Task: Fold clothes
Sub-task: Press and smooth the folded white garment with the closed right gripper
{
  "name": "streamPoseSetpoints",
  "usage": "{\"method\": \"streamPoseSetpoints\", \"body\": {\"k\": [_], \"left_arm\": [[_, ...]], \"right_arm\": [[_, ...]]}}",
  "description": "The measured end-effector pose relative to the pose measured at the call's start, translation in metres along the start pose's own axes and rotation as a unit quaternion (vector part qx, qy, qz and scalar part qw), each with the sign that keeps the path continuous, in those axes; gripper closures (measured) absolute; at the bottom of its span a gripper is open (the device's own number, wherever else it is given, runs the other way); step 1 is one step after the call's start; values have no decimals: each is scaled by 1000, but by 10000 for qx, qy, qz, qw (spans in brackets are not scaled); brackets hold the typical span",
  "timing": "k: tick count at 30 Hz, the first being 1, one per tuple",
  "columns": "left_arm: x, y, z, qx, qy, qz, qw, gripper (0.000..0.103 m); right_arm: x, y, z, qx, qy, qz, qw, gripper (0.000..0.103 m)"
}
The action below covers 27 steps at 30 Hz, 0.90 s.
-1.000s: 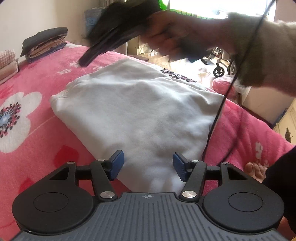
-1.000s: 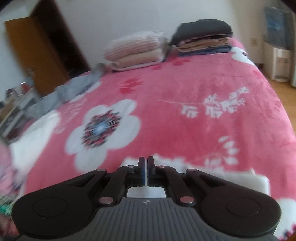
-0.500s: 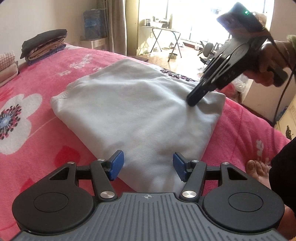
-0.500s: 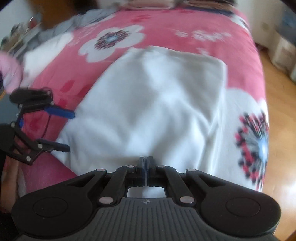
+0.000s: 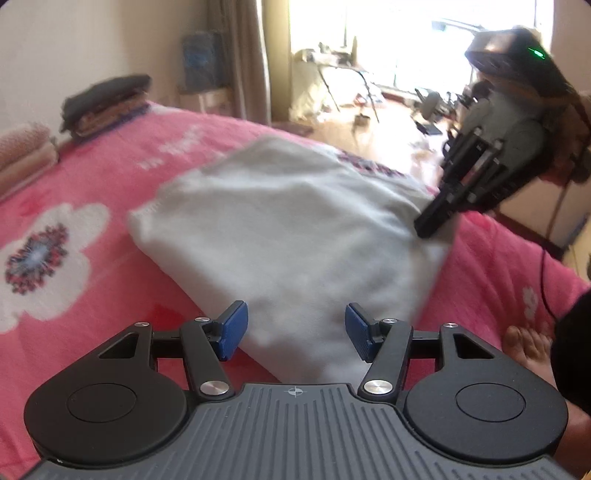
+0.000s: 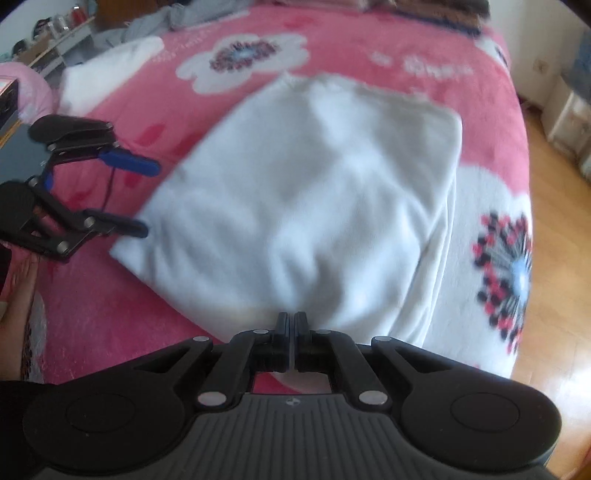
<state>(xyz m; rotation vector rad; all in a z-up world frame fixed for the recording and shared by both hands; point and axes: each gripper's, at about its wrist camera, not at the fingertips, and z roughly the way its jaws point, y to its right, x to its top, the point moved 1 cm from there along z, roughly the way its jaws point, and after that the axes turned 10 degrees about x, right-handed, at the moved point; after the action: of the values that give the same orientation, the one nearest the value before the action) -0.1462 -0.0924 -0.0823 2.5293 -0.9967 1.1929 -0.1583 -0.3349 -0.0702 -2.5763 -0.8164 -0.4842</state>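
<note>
A white folded garment (image 5: pixel 288 229) lies on the pink flowered bedspread (image 5: pixel 74 166), a rough square with one corner toward me. My left gripper (image 5: pixel 295 328) hovers open over that near corner, blue pads (image 5: pixel 232 328) on either side, gripping nothing. My right gripper (image 5: pixel 432 221) is shut, its black tips down on the garment's right corner. In the right wrist view the shut right gripper (image 6: pixel 291 325) sits at the near edge of the garment (image 6: pixel 314 184). The open left gripper (image 6: pixel 149 201) is at the garment's left corner. No cloth shows pinched between the right tips.
A stack of folded clothes (image 5: pixel 107 103) stands at the head of the bed. Loose grey clothes (image 6: pixel 177 18) and a white piece (image 6: pixel 107 77) lie further along the bed. A bare foot (image 5: pixel 528 347) rests by the bed edge. Wooden floor (image 6: pixel 554 221) runs alongside.
My right gripper swung from over the bed's far side across the garment and came down on its right corner. The left gripper stayed put, still open.
</note>
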Motion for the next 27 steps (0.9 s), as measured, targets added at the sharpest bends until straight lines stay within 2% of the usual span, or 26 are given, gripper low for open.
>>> {"method": "streamPoseSetpoints", "body": {"k": [4,10,14,20,23,26,27], "left_arm": [[8,0,1,-54,34,5,10000,45],[-5,32,6,-262,-343,633,9971,45],[-13,46,2,-184,-256,1125,9931,45],[7,17,-3,-327,-343,156,9988,45],[18,3,5,-136,-468,-178,9987,45],[25,-2,20,91,-833,-364,9958,44],[27,-3,26,168,-969,-418,9943,43]], "right_arm": [[8,-10,-4,357,288,-66,9989,102],[-2,-11,12,433,106,-36,9990,102],[-8,-8,18,438,125,133,9989,102],[4,-19,6,516,455,-158,9975,102],[10,-16,3,377,754,-107,9964,102],[10,-2,2,117,1009,245,9945,102],[9,3,7,-65,978,344,9946,102]]}}
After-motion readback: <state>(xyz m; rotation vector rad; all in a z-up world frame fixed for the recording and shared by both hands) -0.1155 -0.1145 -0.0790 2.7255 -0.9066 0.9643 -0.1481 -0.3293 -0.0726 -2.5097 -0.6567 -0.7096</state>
